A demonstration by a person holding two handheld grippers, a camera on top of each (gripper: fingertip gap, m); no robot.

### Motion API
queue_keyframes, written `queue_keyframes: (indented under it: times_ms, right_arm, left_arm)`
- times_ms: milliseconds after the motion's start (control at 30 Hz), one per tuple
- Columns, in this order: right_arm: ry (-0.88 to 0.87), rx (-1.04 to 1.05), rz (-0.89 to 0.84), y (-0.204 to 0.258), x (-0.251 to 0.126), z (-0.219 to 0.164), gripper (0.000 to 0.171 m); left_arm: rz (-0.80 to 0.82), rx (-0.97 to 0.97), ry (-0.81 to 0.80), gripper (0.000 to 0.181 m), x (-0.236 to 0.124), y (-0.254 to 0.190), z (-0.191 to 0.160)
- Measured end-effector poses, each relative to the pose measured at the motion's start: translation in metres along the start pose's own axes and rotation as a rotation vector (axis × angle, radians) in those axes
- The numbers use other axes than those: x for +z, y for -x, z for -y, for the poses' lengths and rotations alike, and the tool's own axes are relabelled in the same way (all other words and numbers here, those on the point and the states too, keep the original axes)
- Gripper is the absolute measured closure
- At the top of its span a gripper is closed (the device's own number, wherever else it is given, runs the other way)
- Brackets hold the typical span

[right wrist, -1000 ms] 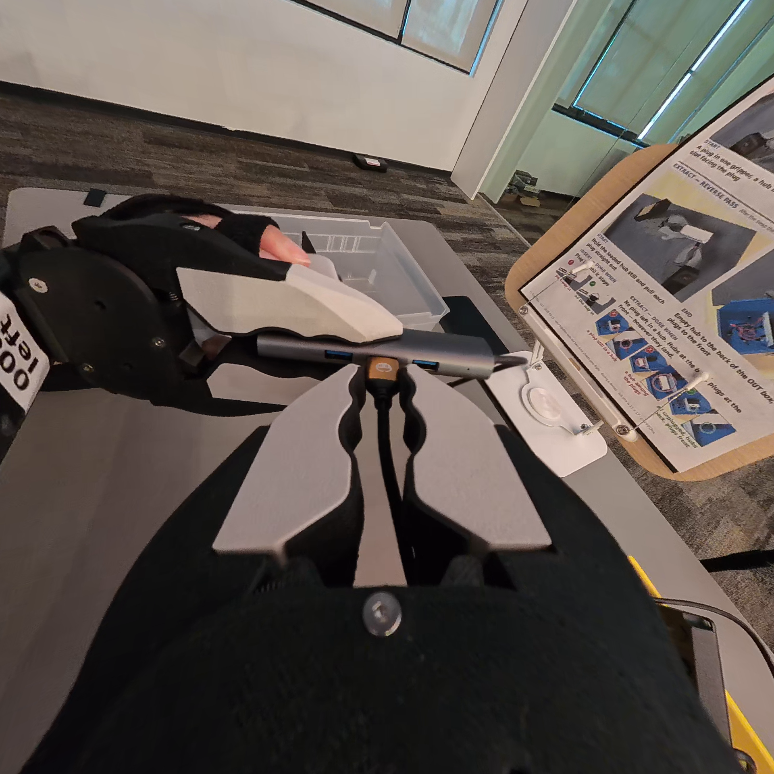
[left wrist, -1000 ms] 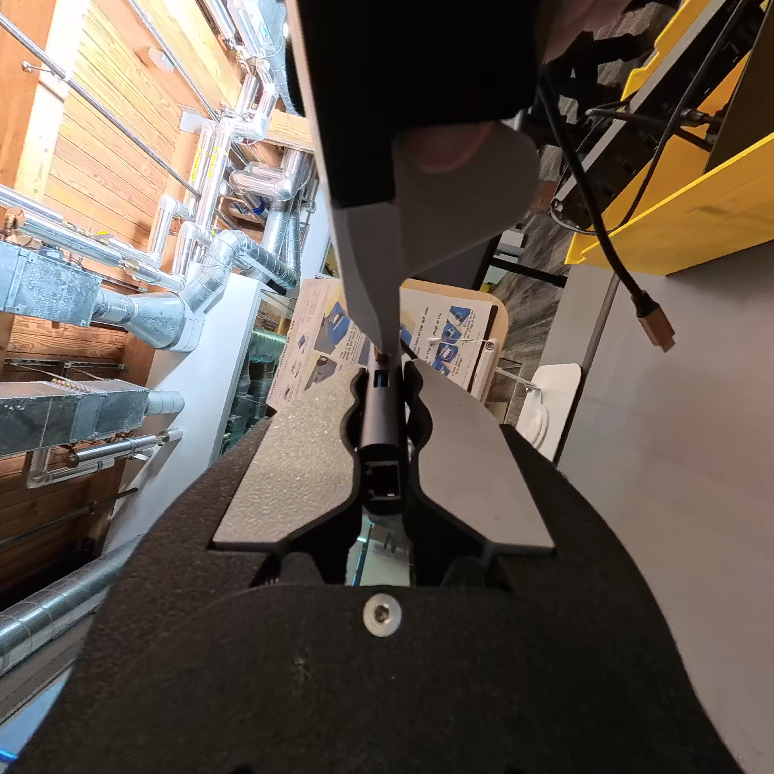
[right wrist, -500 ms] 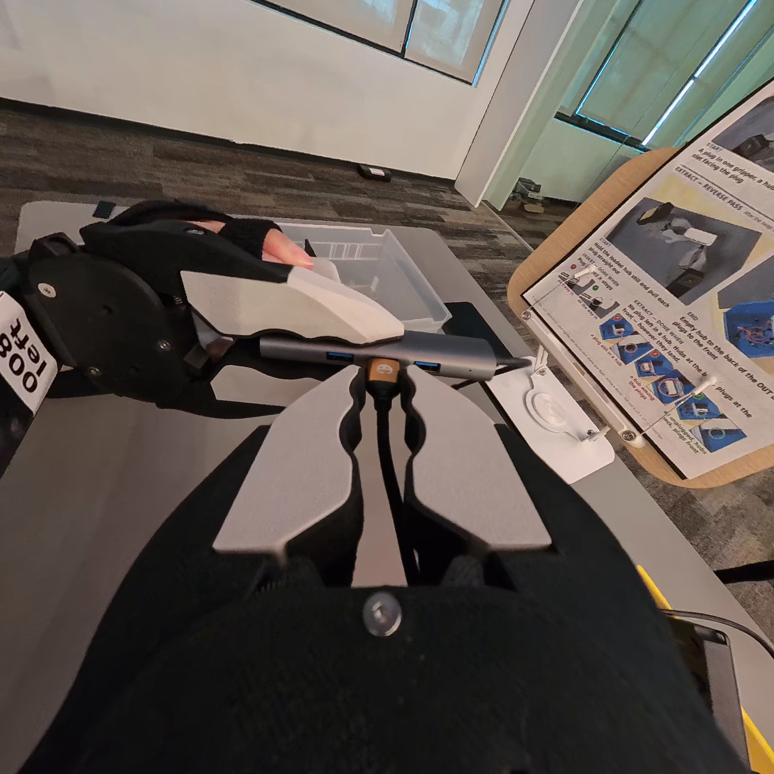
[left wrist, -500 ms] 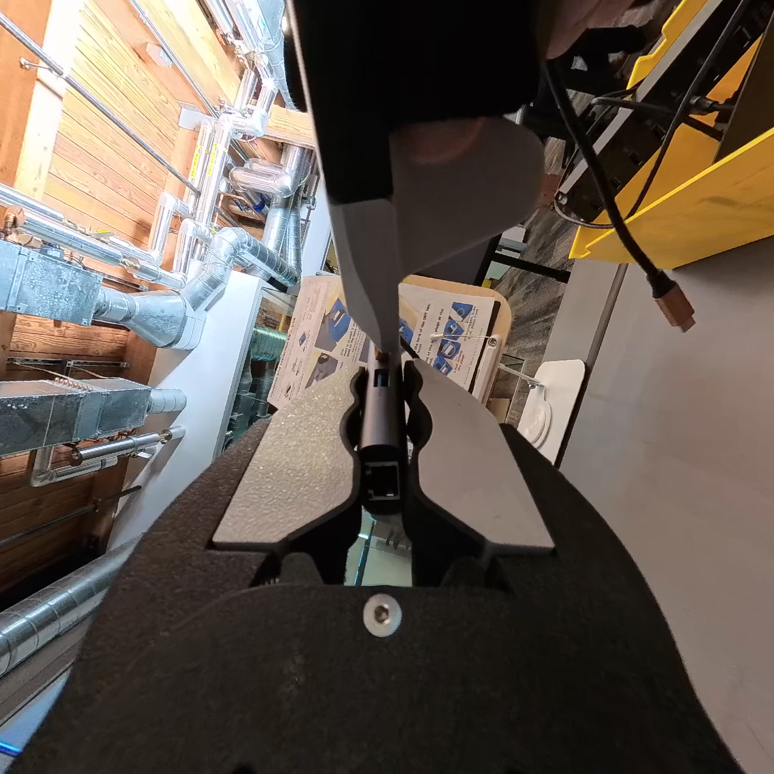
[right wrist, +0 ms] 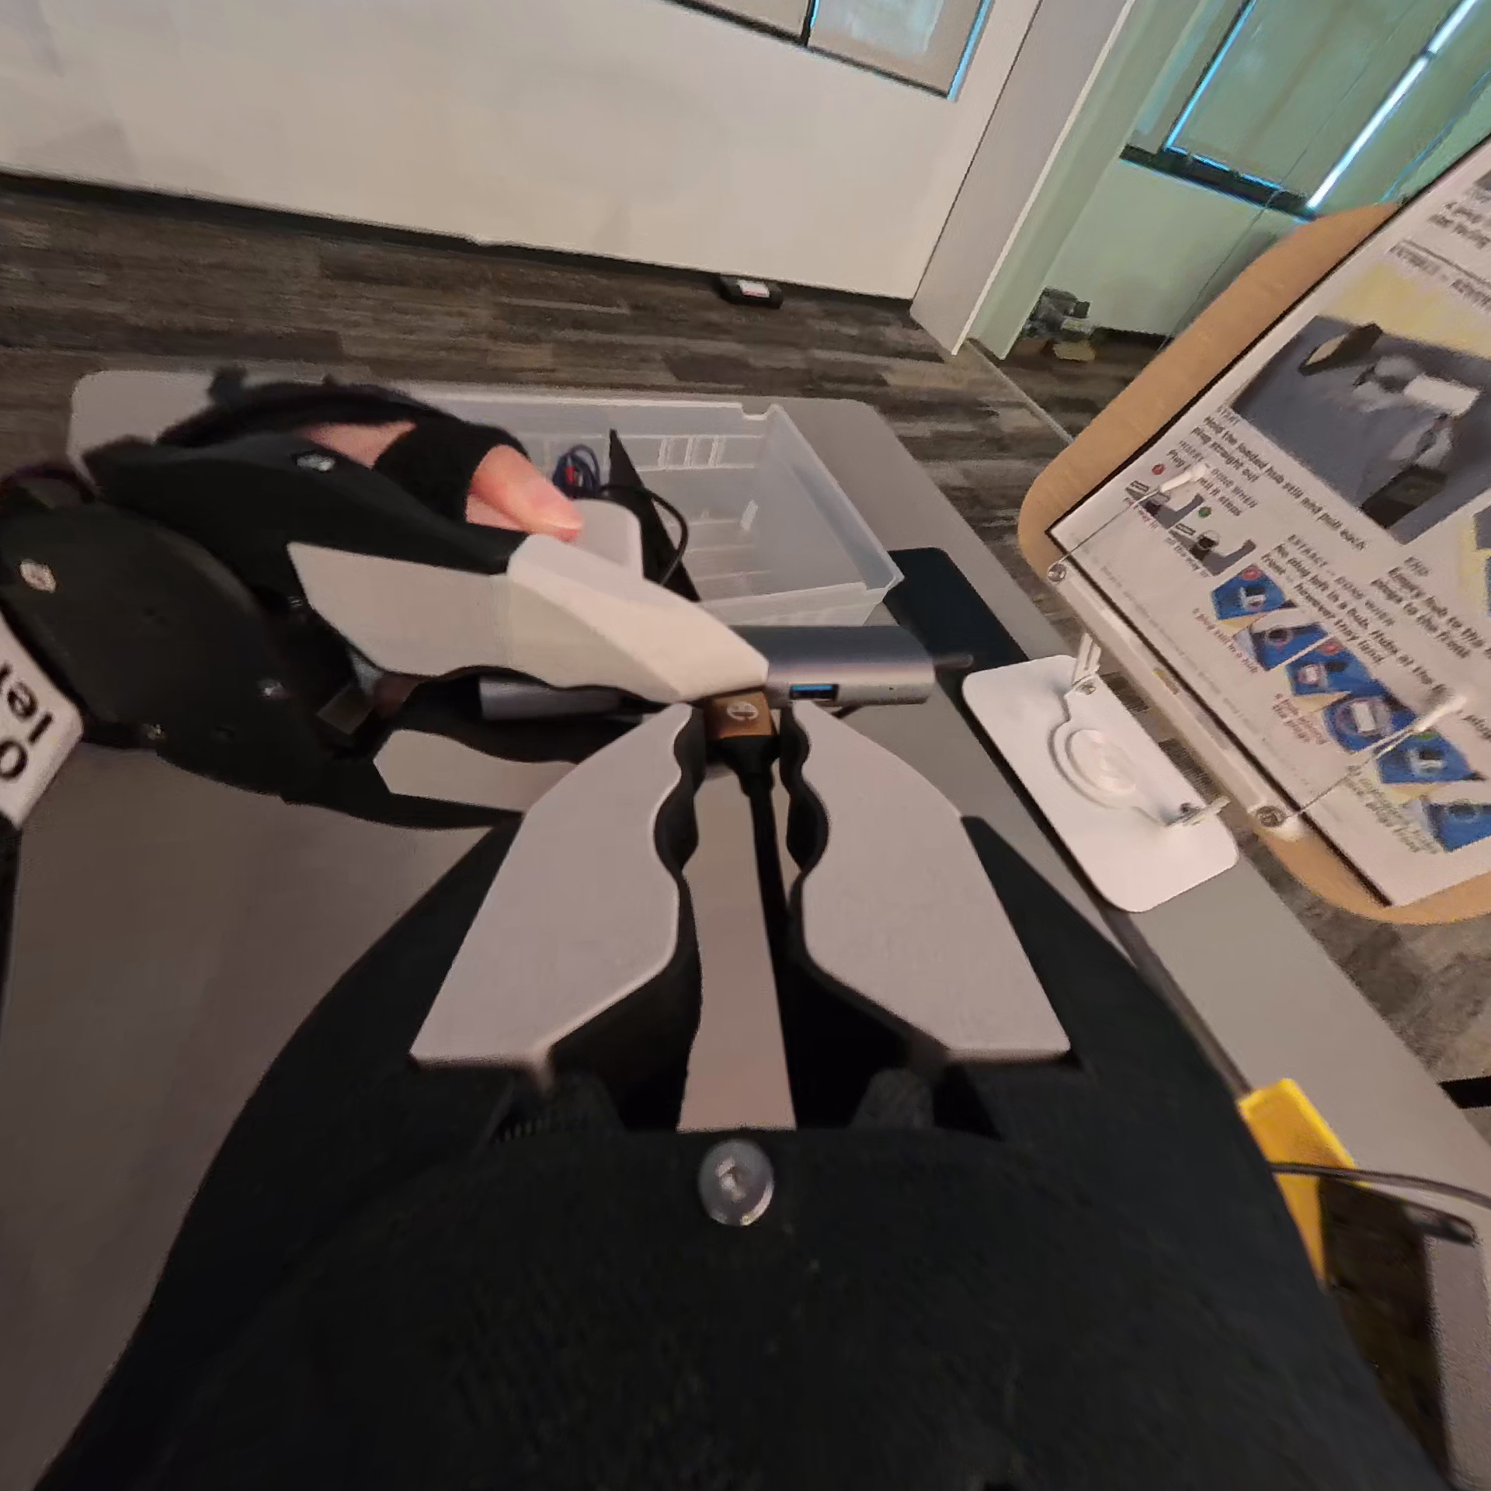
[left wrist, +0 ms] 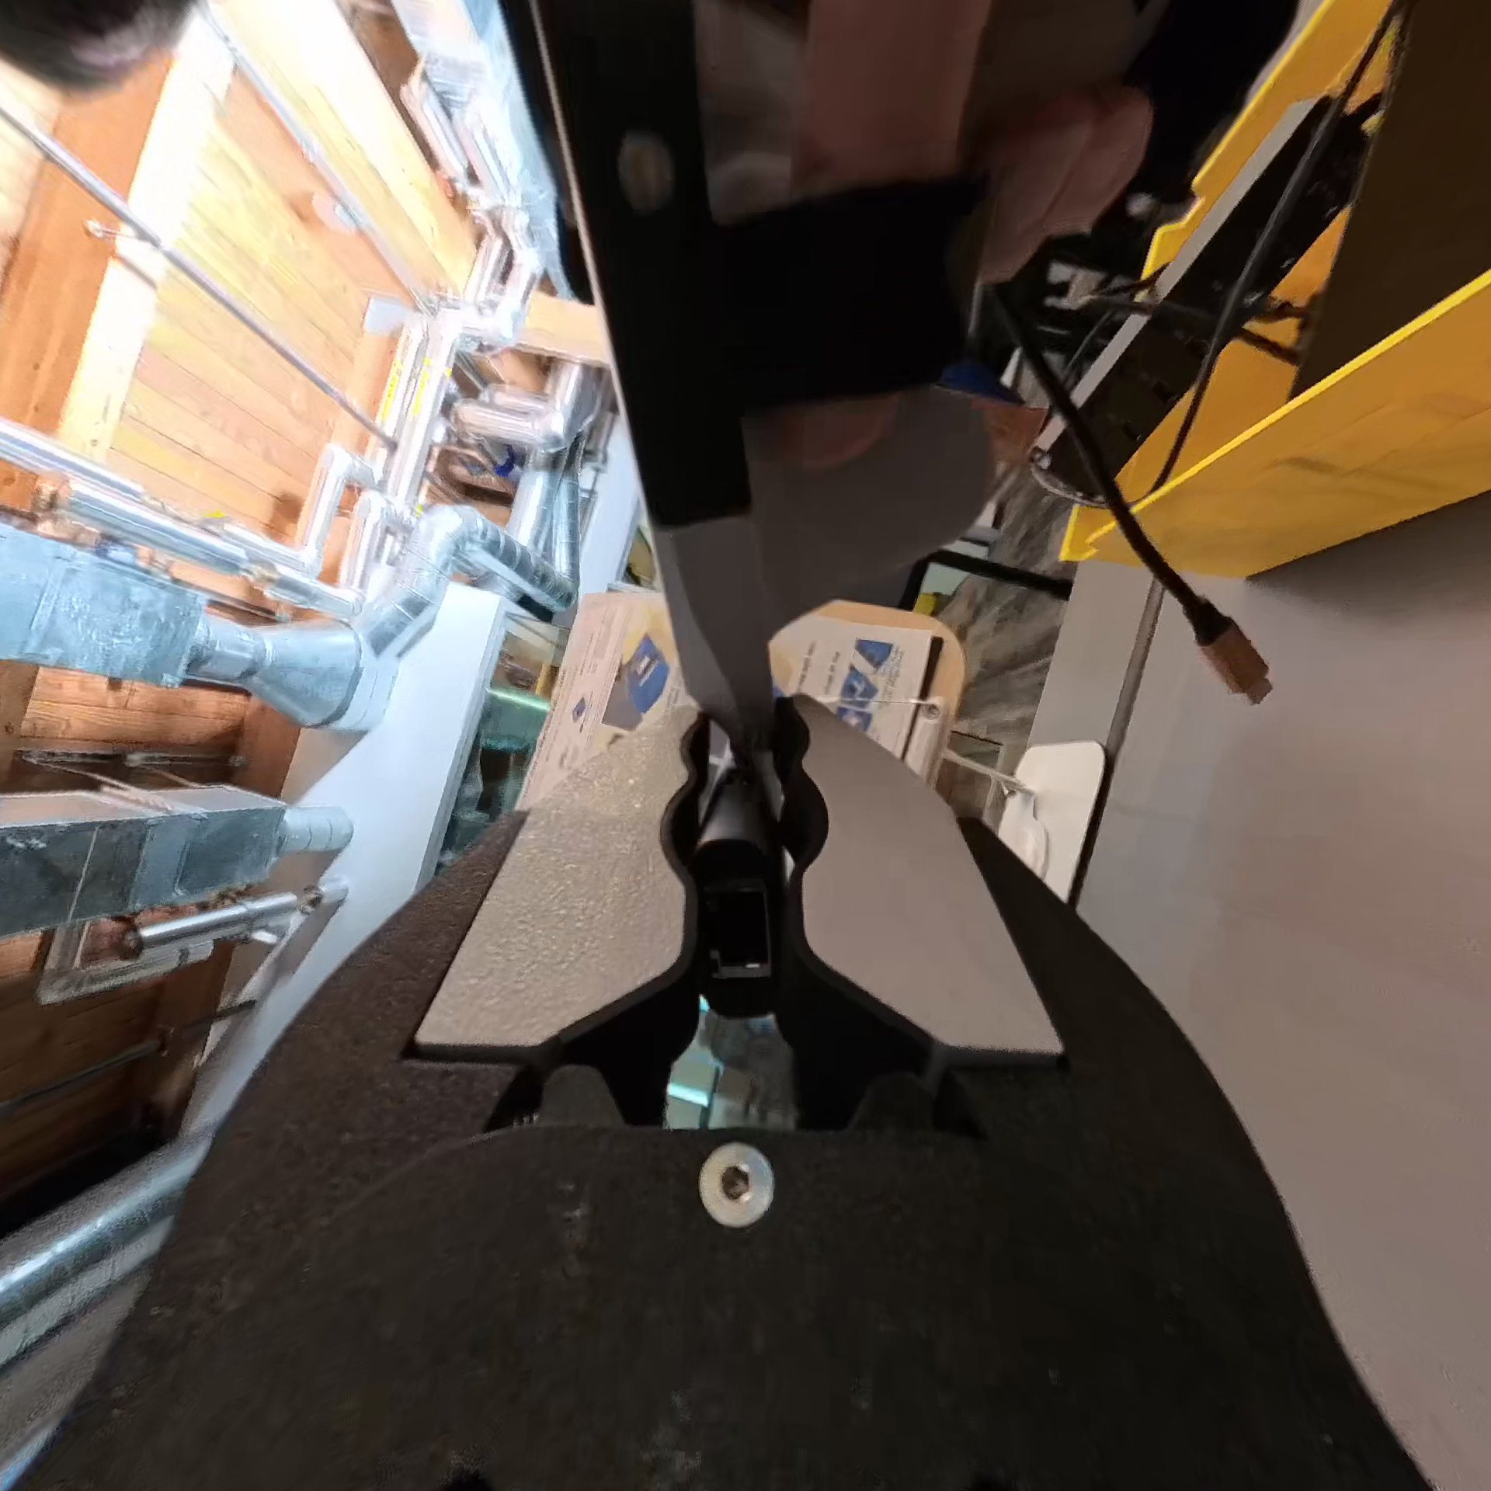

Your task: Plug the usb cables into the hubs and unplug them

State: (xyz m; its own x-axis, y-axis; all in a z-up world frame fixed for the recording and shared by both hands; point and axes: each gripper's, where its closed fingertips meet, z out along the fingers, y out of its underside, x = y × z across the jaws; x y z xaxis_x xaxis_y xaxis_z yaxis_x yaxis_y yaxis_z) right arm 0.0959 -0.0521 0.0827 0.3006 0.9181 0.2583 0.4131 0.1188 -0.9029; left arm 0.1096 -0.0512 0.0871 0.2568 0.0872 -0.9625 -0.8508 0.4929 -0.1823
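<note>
Holding hub (right wrist: 847, 686) level above grey surface (right wrist: 202, 928), left of centre in right wrist view: left gripper (right wrist: 710, 670), far left there, fingers pinching hub's near end, body tipped over so upper finger lies flat across top. Judged so that port side faces the other tool. Gloved hand (right wrist: 419, 476) wrapped over gripper back, bare fingertip resting on finger root.

Centre of frame: right gripper (right wrist: 738, 730), fingers pinching bronze USB plug (right wrist: 738, 718) just behind its tip, black cable (right wrist: 758, 815) trailing back between them. Plug nose at hub's side, beside an open blue port; seated or just clear, cannot tell through motion blur. Grip near tip judged to keep plug square to port.

Left wrist view: left gripper (left wrist: 738, 746) rolled sideways, hub (left wrist: 734, 904) end-on down the middle, right gripper's finger crossing from above.

Right side: loose second plug (left wrist: 1230, 670) dangling upper right. Clear bin (right wrist: 807, 532) behind hub; instruction board (right wrist: 1331, 565) far right.
</note>
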Motion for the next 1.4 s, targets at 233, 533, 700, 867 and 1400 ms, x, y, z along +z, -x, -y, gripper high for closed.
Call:
queue_keyframes:
  times_ms: [233, 533, 700, 867, 1400]
  right_arm:
    - [0.040, 0.049, 0.048, -0.003, -0.008, -0.005, 0.154]
    - [-0.166, -0.201, 0.067, -0.024, -0.089, 0.019, 0.148]
    - [-0.303, -0.307, 0.116, -0.039, -0.092, 0.008, 0.146]
    - [-0.217, -0.491, 0.244, -0.005, -0.049, -0.019, 0.124]
    - [-0.355, -0.675, 0.238, 0.032, -0.030, -0.005, 0.151]
  left_arm:
    - [-0.053, -0.052, -0.003, 0.166, 0.003, -0.004, -0.001]
    - [-0.105, -0.121, -0.085, 0.166, -0.005, 0.003, 0.008]
    - [-0.214, -0.224, -0.291, 0.166, -0.027, 0.005, 0.044]
    - [-0.275, -0.309, -0.383, 0.166, -0.039, 0.009, 0.060]
    - [-0.404, -0.525, -0.507, 0.166, -0.050, 0.019, 0.065]
